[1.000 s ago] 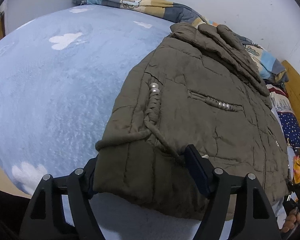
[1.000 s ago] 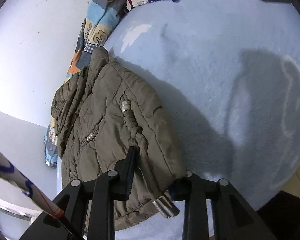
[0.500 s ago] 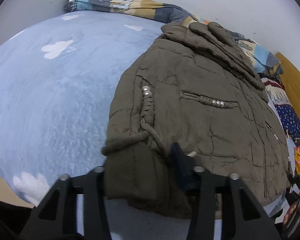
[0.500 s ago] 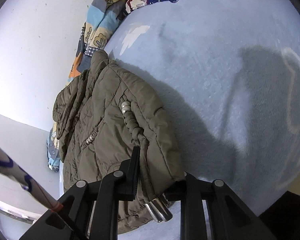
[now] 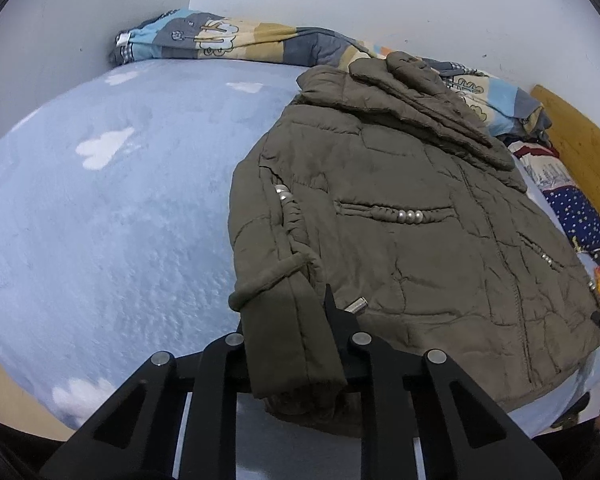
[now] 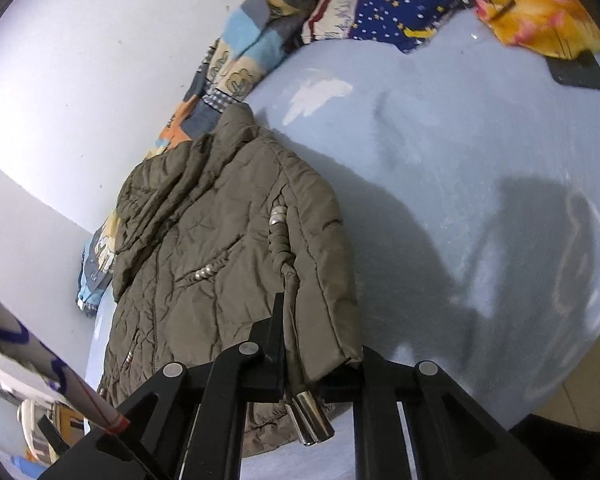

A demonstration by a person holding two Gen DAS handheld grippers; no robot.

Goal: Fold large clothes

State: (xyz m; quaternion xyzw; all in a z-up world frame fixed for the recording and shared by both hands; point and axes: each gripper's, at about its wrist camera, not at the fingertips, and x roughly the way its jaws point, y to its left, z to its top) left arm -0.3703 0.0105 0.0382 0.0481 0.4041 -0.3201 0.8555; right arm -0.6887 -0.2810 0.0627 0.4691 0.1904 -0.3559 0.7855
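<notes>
While pinched at its hem — jacket [image 5: 400,216] on bedspread [image 5: 100,208].

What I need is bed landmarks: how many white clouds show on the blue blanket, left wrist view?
4: two clouds by the far quilt, one mid-left, one at the near edge; the jacket may hide more.

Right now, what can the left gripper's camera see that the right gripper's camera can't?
Only the left wrist view shows the wooden headboard and the white cloud prints across the bed's open side. Only the right wrist view shows the orange flowered cloth and a dark flat object beside it. Both show the olive padded jacket lying on the blue blanket, the patterned quilt by the wall, and each gripper, left and right, clamped on the jacket's near edge.
</notes>
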